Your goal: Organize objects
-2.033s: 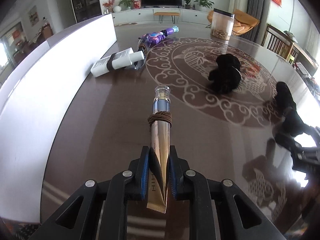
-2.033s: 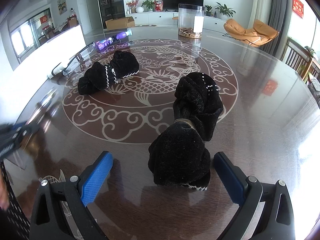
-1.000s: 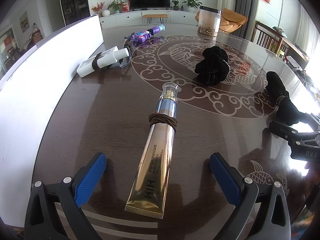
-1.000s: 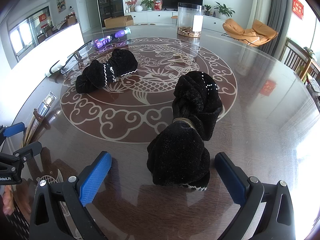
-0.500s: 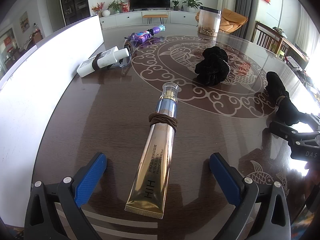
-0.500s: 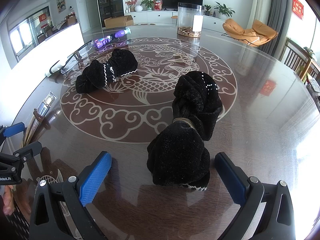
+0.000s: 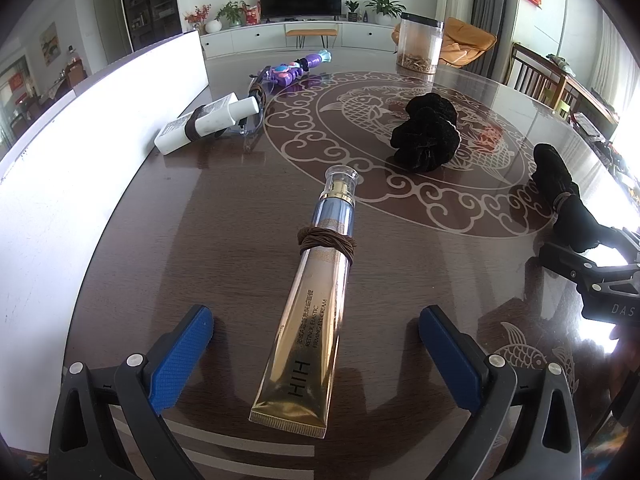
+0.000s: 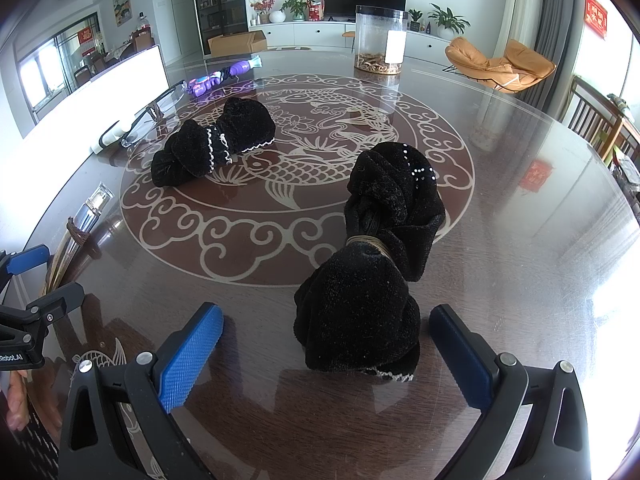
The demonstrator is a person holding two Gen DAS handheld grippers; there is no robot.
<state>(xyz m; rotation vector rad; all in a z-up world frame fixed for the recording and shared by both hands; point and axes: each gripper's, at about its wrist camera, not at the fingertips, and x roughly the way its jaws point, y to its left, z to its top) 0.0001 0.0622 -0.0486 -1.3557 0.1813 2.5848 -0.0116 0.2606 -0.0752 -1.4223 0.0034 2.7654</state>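
Note:
A gold cream tube point(image 7: 310, 308) with a clear cap and a brown hair tie around its neck lies flat on the dark table, its crimped end between the spread blue pads of my left gripper point(image 7: 316, 356), which is open and touches nothing. My right gripper point(image 8: 326, 356) is open too, its pads either side of a black velvet bundle point(image 8: 370, 280) tied with a band. A second black bundle point(image 8: 212, 144) with white trim lies further off on the fish medallion. A white bottle point(image 7: 208, 122), glasses and a purple toy point(image 7: 294, 68) lie near the white board.
A long white board point(image 7: 100, 120) stands along the table's left side. A clear jar point(image 8: 380, 40) sits at the far edge. In the right wrist view the left gripper point(image 8: 28, 300) and a hand's fingers show at the lower left. Chairs stand beyond the right rim.
Two seconds ago my left gripper was shut on the gold tube; it has since let go and opened wide, leaving the tube on the table. Nothing moved in the last second.

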